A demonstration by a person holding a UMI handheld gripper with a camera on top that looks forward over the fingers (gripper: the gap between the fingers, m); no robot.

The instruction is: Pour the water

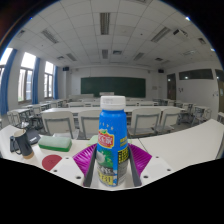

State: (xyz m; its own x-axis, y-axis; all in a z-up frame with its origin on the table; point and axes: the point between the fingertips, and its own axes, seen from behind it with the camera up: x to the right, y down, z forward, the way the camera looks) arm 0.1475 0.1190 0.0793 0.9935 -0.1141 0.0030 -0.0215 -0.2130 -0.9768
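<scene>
A bottle [112, 140] with a blue cap, a white and blue body and a red and green label stands upright between my fingers. My gripper [112, 168] is shut on the bottle, with both fingers [92, 165] pressing its sides low on the body. The purple pads [137, 155] spread out on either side behind it. The bottle is held above a white table [180, 145]. No cup or other vessel for the water shows.
A green block [55, 143] and a red round object [51, 161] lie on the white table to the left, next to a dark object [21, 145]. Beyond are rows of classroom desks and chairs [60, 120] and a green chalkboard [112, 87].
</scene>
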